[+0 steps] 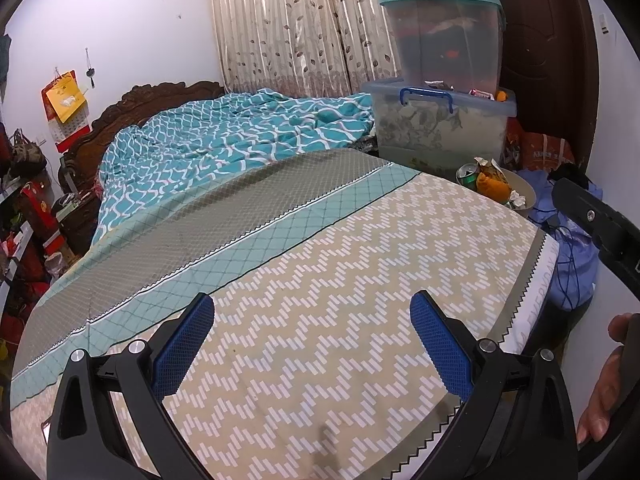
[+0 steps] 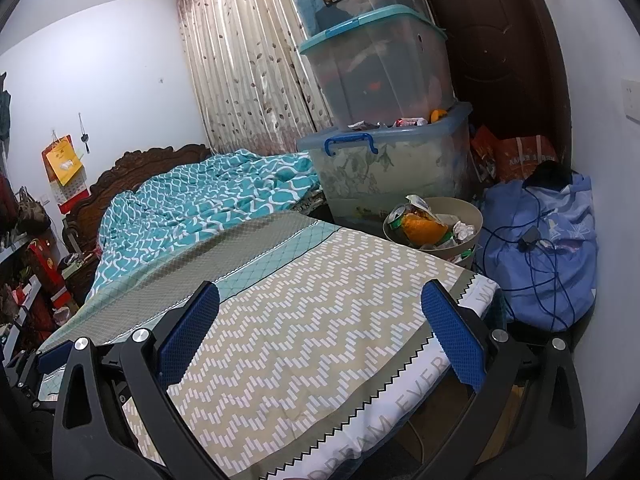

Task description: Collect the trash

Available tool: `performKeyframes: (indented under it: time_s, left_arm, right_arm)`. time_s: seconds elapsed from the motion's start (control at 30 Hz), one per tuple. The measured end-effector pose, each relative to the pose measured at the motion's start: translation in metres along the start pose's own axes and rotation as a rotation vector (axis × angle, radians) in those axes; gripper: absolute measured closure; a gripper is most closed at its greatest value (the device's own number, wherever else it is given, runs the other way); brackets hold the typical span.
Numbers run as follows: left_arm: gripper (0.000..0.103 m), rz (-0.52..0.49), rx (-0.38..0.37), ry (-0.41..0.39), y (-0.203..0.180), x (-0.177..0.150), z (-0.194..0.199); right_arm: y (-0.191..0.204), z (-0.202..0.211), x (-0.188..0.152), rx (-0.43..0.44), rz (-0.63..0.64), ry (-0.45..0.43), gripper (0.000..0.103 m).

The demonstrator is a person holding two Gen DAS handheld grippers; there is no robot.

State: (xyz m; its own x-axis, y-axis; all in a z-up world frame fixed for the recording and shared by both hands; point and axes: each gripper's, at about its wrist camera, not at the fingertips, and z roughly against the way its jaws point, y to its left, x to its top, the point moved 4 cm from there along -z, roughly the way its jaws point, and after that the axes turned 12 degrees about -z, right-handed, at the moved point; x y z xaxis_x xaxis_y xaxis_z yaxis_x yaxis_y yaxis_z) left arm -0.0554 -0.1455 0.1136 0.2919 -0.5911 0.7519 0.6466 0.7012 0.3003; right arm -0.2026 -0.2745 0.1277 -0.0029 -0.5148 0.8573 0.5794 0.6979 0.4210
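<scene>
A beige waste bin (image 2: 468,249) stands on the floor past the far right corner of the bed; it also shows in the left wrist view (image 1: 528,194). It holds a green can (image 2: 397,216), an orange wrapper (image 2: 424,229) and crumpled paper (image 2: 464,229). My left gripper (image 1: 312,344) is open and empty over the zigzag bed cover (image 1: 320,340). My right gripper (image 2: 320,332) is open and empty over the same cover (image 2: 304,340), near the bed's right edge. Part of the right gripper (image 1: 592,216) shows at the right of the left wrist view.
Stacked clear storage boxes (image 2: 384,92) stand behind the bin, with small wrappers (image 2: 408,122) on the lowest lid. A blue bundle with cables (image 2: 548,248) lies right of the bin. A teal quilt (image 2: 200,208) is heaped at the head of the bed. Cluttered shelves (image 1: 24,232) are on the left.
</scene>
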Motion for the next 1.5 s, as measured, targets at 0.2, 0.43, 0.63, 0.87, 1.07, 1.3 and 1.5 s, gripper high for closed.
performKeyframes:
  time_s: [0.2,0.43,0.63,0.87,1.07,1.3,1.5]
  left_arm:
    - [0.008,-0.015,0.020,-0.024,0.001,0.011,0.005]
    - [0.008,-0.038,0.012,-0.043,-0.006,0.022,0.005]
    - [0.008,-0.074,-0.004,-0.025,-0.018,0.021,0.000]
    - [0.008,-0.082,-0.007,-0.010,-0.021,0.016,-0.003]
    - [0.008,-0.087,-0.007,0.001,-0.023,0.013,-0.005]
    - [0.008,-0.102,-0.002,0.004,-0.025,0.013,-0.005]
    - [0.008,-0.104,-0.003,0.004,-0.027,0.011,-0.005]
  right_arm:
    - [-0.003,0.001,0.002,-0.004,-0.007,-0.005,0.003]
    - [-0.013,0.005,0.010,-0.021,-0.026,-0.031,0.003]
    - [-0.019,0.004,0.013,-0.027,-0.038,-0.036,0.003]
    - [-0.020,0.003,0.012,-0.027,-0.038,-0.030,0.003]
    - [-0.020,0.002,0.011,-0.026,-0.036,-0.028,0.003]
    - [-0.020,0.002,0.010,-0.027,-0.037,-0.028,0.003]
    - [-0.020,0.001,0.009,-0.028,-0.039,-0.025,0.003]
